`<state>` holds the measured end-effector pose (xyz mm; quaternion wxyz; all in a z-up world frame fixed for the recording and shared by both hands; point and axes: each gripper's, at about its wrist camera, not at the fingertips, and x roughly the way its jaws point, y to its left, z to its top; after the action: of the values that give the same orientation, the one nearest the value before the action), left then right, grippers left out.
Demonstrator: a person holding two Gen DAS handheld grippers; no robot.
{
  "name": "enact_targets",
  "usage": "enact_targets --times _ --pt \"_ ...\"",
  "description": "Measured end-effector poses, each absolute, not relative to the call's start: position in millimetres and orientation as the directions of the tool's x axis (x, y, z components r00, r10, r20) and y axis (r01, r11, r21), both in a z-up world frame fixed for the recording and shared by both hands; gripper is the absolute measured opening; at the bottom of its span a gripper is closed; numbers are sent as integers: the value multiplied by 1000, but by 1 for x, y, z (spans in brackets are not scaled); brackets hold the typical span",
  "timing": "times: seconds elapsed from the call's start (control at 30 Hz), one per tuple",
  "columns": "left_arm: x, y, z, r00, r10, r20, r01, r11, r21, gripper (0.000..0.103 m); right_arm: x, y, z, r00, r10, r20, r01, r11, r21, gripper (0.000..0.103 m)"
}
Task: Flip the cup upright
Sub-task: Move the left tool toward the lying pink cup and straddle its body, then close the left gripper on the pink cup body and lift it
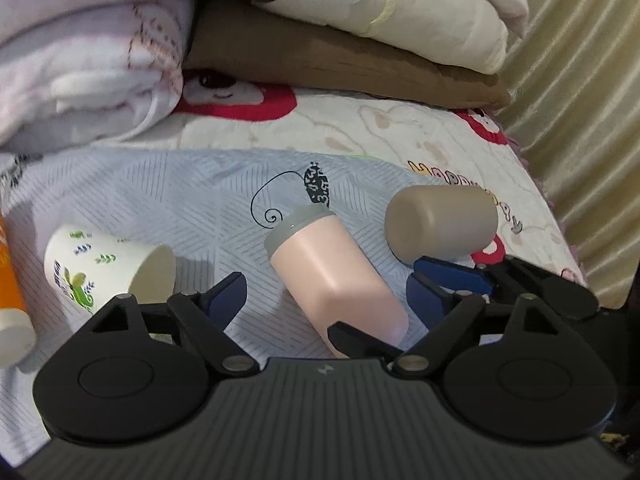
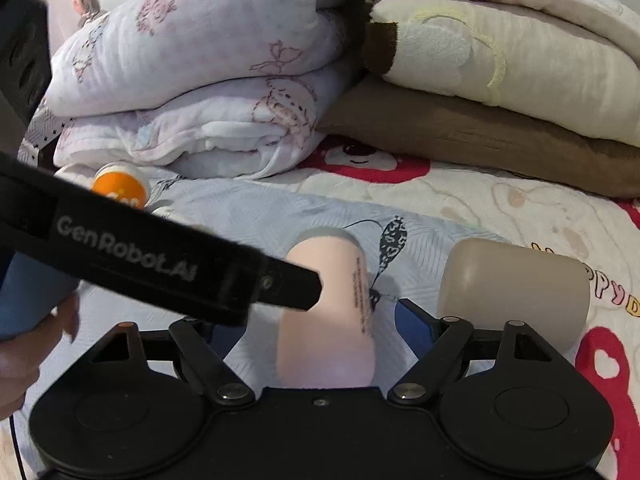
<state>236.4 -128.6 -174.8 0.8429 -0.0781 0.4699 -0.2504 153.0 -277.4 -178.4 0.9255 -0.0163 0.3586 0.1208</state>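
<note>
A pink cup point(image 1: 332, 276) with a grey rim lies on its side on the blue-grey cloth point(image 1: 180, 200), rim pointing away. My left gripper point(image 1: 324, 292) is open, its blue pads on either side of the cup's base end without touching. In the right wrist view the same pink cup point(image 2: 328, 320) lies between the open fingers of my right gripper point(image 2: 316, 328). The left gripper's black finger point(image 2: 160, 268) crosses in from the left, its tip near the cup's left side. A beige cup point(image 1: 440, 224) lies on its side to the right, also in the right wrist view point(image 2: 516, 284).
A white paper cup point(image 1: 108, 268) with green prints lies on its side at left. An orange-and-white container point(image 2: 120, 188) lies further left. Folded blankets point(image 2: 192, 80) and a brown pillow point(image 1: 340, 60) are stacked behind. A curtain point(image 1: 580, 100) hangs at the bed's right edge.
</note>
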Motion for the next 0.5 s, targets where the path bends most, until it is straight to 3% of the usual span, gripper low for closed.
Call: enact_targets --times 0.13,0.23,0.37,0.5 --pt "244 -125 -183 415 -480 -773 294 875 -385 79 163 -288 -186 703 261 -662 -237 963 128 84" --pt "244 -124 -185 416 -479 -773 289 876 -387 79 167 -297 -192 693 293 -658 -236 956 177 80" --pt "247 -127 -190 402 -503 -765 287 863 -417 76 165 -299 -197 677 339 -653 -252 941 227 70" --pt "252 -135 -205 362 -521 -773 263 853 -451 70 165 -299 -197 678 346 -649 -250 938 240 69"
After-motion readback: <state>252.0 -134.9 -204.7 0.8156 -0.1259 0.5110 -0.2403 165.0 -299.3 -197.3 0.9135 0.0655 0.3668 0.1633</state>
